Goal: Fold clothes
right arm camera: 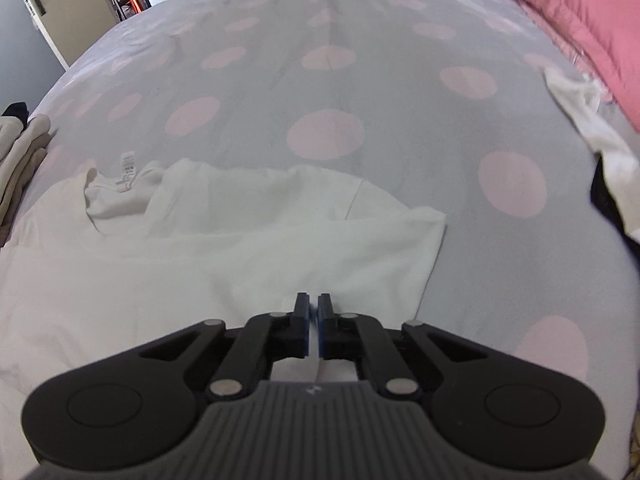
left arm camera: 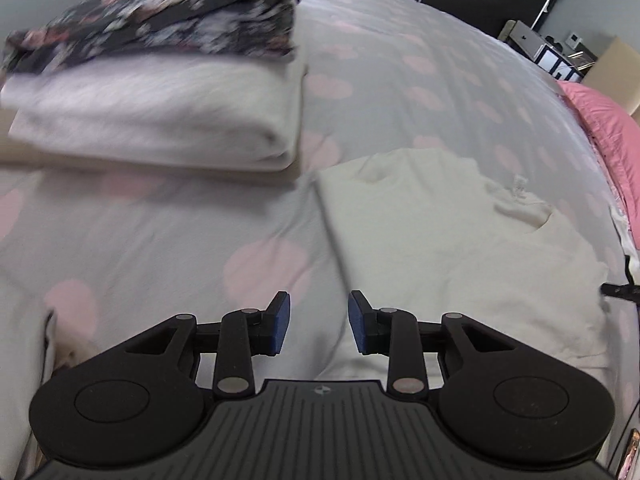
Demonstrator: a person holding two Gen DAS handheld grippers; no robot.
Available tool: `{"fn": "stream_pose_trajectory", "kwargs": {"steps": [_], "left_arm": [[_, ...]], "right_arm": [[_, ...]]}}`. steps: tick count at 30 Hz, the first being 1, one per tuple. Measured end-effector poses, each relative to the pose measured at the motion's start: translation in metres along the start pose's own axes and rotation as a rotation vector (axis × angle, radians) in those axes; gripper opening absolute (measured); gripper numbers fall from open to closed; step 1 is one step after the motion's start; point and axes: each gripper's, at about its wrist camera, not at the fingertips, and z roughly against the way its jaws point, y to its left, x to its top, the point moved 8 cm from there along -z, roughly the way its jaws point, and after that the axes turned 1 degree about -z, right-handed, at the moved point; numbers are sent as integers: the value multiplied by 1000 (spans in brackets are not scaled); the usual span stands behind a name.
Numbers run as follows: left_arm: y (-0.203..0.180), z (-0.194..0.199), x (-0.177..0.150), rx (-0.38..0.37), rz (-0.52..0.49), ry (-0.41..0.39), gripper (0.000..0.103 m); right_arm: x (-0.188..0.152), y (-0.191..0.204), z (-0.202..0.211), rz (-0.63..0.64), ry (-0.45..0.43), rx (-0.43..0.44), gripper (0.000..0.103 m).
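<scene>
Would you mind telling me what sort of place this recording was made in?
Most likely a bedroom at home: the work surface is a bed with a grey, pink-dotted duvet cover, a pink quilt lies along its edge, and a door opens to another room.

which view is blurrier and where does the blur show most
Left wrist view: strong motion smear on the folded stack, while the left gripper stays sharp. Right wrist view: mostly crisp, white shirt clear; both bend the bed at edges.

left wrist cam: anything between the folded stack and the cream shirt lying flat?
Nothing but bare grey bedcover with pink dots. The left wrist view shows it between the stack of folded clothes and the flat cream T-shirt.
</scene>
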Motion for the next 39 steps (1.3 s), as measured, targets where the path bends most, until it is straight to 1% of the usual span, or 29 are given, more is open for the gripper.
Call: {"fn": "stream_pose_trajectory", "kwargs": {"steps": [2,4,6,8,9,10,11,12,14,17,19,21,23,24,26,27,28,29,31,34,37,39], "left_arm": [[6,-4,-10,3,-3,18,29],[6,-9,-16,0,-13,30,29],[2,-14,-19,-7,-30,39,29],[-3,-17,-20,-26,-32,42,29],[-5,-19,-20,-40,-29,40,33],[-7,-19,-19,-50,-26,34,38],[-9,-19,-18,-58,-20,24,41],[-10,-19,-17,-65,-17,16,43],[-13,-23,-14,-80,-12,8,43],[-18,-29,-10,-103,-4,-4,43],[-18,-37,-6,-122,24,-7,43],[-21,-46,-5,-151,50,7,42],[-26,-52,-8,-170,51,36,33],[-29,-54,-10,-171,43,47,23],[-30,-56,-14,-135,20,53,15],[-30,-56,-15,-118,9,52,5],[-29,-56,-16,-108,3,52,3],[-29,-56,-17,-99,-4,50,2],[-28,-58,-18,-54,-44,50,2],[-30,-62,-20,-27,-105,45,2],[-29,-53,-18,9,-127,25,4],[-28,-42,-20,22,-145,23,5]], "right_arm": [[5,1,15,22,-33,-30,4],[12,-3,25,32,-59,-79,3],[15,-10,24,33,-48,-142,3],[11,-18,15,24,-14,-174,3],[8,-20,11,14,-4,-165,3],[6,-22,8,7,2,-153,4],[5,-22,7,3,1,-136,4],[4,-22,7,-5,-4,-129,8],[2,-24,12,-25,-13,-135,16],[-9,-27,28,-51,-9,-100,17],[-20,-28,41,-67,-1,-70,17],[-36,-27,49,-93,24,-29,21],[-54,-26,51,-128,62,10,27],[-63,-25,50,-142,83,25,27],[-77,-23,47,-158,110,39,27],[-81,-22,45,-159,106,40,25],[-85,-21,43,-161,102,42,11],[-87,-21,41,-156,97,35,1],[-88,-21,38,-132,84,1,0],[-97,-27,29,-156,115,-15,0],[-99,-27,38,-138,109,-54,0],[-104,-27,52,-110,100,-50,5]]}}
